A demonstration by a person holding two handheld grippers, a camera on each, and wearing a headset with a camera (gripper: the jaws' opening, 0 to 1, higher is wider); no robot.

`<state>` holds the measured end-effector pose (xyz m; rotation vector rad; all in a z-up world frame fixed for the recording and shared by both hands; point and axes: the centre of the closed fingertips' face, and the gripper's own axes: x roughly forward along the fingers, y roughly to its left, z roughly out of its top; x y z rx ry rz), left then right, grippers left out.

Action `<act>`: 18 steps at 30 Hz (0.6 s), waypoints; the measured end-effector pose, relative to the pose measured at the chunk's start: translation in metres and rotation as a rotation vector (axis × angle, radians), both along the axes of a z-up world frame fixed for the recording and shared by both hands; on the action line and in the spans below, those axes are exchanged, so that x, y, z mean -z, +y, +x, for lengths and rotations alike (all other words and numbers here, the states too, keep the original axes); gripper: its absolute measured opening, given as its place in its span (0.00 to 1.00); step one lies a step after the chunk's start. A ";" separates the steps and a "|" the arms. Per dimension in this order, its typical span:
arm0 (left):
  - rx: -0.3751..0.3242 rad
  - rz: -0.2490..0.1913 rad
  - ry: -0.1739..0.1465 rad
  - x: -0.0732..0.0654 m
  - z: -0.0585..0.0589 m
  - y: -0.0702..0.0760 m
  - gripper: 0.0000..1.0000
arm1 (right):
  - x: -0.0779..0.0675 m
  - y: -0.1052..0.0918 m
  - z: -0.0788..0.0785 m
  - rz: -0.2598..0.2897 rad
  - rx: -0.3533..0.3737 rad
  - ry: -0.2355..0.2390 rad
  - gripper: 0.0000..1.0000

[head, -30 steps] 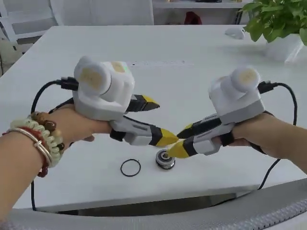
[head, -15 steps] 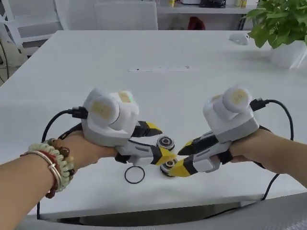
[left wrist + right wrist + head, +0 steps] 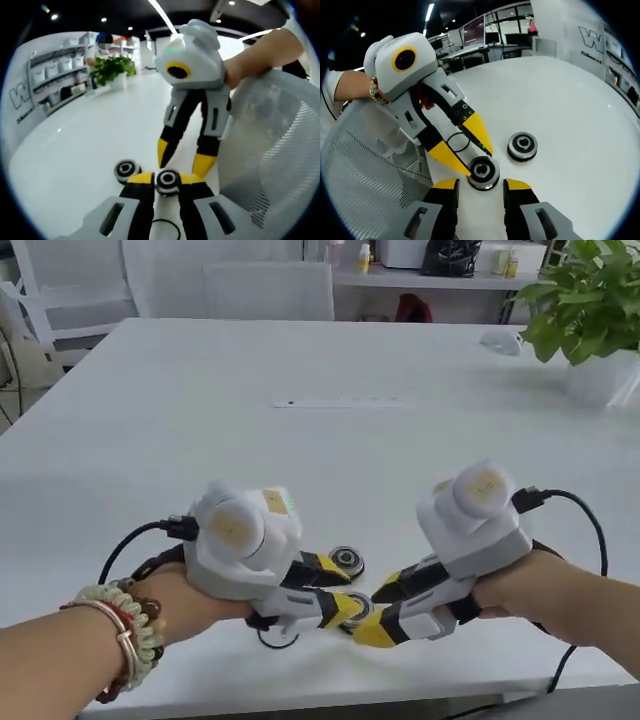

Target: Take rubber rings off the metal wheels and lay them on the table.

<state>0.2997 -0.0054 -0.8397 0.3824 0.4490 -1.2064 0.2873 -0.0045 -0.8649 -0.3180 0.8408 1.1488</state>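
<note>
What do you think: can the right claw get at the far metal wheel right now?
Probably yes: the right claw is open, the far wheel lies ahead across bare table, and the left claw holding the near wheel sits aside.

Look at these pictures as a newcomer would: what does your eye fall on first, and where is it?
First, two yellow-tipped grippers nose to nose at the near edge of the white table: the left gripper has its jaws either side of a small metal wheel, and the right gripper faces it, open. A second wheel sits just beyond, and a black rubber ring lies loose by the left gripper.
</note>
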 end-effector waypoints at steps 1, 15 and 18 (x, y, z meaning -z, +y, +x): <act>0.005 0.010 0.003 0.003 -0.002 -0.001 0.18 | 0.000 0.000 0.000 -0.001 0.004 0.001 0.32; -0.027 -0.005 0.038 0.009 0.002 -0.003 0.14 | 0.004 -0.005 0.003 -0.025 -0.003 -0.013 0.25; -0.021 -0.008 0.025 0.009 0.001 -0.003 0.14 | 0.003 -0.005 0.003 -0.023 -0.004 -0.017 0.22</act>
